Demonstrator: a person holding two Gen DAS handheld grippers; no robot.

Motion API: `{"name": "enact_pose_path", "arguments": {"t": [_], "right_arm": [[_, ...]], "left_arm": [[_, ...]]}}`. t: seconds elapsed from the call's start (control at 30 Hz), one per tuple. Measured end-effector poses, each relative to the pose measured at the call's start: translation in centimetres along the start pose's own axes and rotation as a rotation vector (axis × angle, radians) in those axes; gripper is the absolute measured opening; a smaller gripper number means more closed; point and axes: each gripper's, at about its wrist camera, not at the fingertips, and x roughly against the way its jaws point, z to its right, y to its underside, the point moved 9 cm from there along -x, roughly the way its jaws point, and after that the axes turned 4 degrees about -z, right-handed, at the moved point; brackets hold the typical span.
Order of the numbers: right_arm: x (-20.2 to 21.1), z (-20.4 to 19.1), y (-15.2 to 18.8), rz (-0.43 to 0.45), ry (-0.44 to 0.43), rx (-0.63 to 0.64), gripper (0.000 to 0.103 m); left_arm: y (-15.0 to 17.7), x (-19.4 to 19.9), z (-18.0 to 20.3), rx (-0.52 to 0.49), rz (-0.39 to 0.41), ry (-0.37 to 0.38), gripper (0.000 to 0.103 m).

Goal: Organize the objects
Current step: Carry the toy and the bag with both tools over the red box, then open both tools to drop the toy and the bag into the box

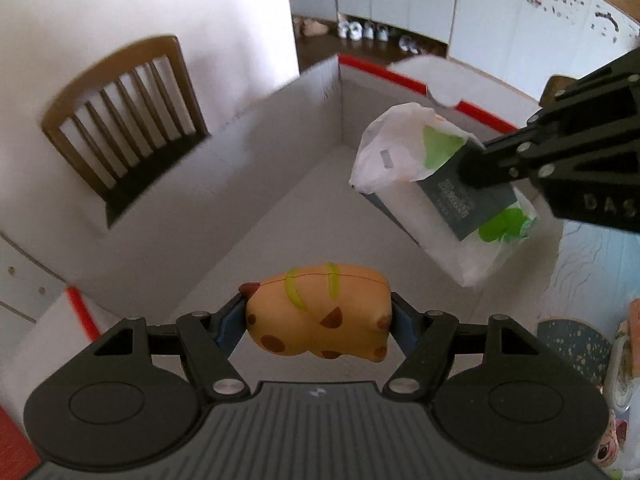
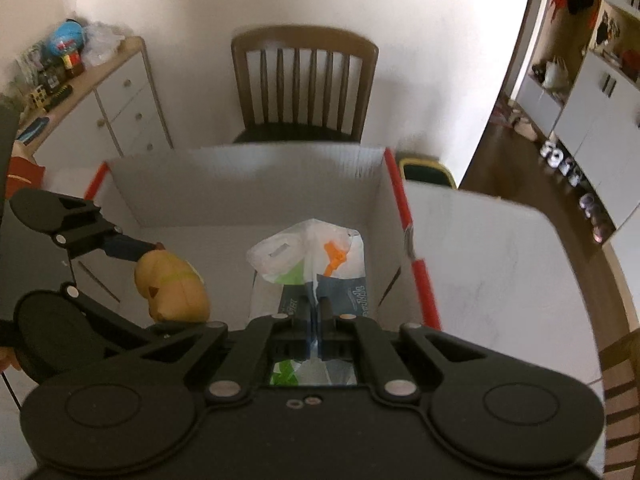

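Note:
My left gripper (image 1: 318,316) is shut on an orange toy cat (image 1: 320,312) with brown spots and green stripes, holding it by its two ends above the white cardboard box (image 1: 240,140). In the right wrist view the toy cat (image 2: 172,288) hangs at the left over the box (image 2: 240,176). My right gripper (image 2: 316,308) is shut on a white plastic packet (image 2: 308,260) with green, orange and dark blue print, which hangs inside the box. The same packet (image 1: 432,184) shows at the right of the left wrist view, pinched by the right gripper (image 1: 480,164).
The box has red-taped edges (image 2: 416,264) and stands on a white table (image 2: 500,260). A wooden chair (image 2: 304,84) stands behind it by the wall. A drawer cabinet (image 2: 116,108) with toys is at the left. Small items (image 1: 612,380) lie on the table at the right.

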Motion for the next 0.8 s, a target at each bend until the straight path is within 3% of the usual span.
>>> {"name": "enact_pose_path", "arguments": {"t": [0.33, 0.53, 0.6, 0.8], "right_arm": [[-2.9, -0.7, 1.5, -0.069, 0.006, -0.008, 0.006], [-3.3, -0.4, 1.6, -0.091, -0.018, -0.039, 0.025], [-3.0, -0.2, 1.5, -0.080, -0.015, -0.037, 0.037], [-1.7, 0.2, 1.1, -0.050, -0.023, -0.040, 0.047]], "left_arm": [[1.3, -3.1, 1.3, -0.114, -0.137, 0.016, 0.073], [2.6, -4.0, 1.3, -0.103, -0.206, 0.013, 0.074], [2.8, -4.1, 1.3, -0.108, -0.207, 0.009, 0.074], [3.4, -4.2, 1.2, -0.109, -0.219, 0.004, 0.075]]}}
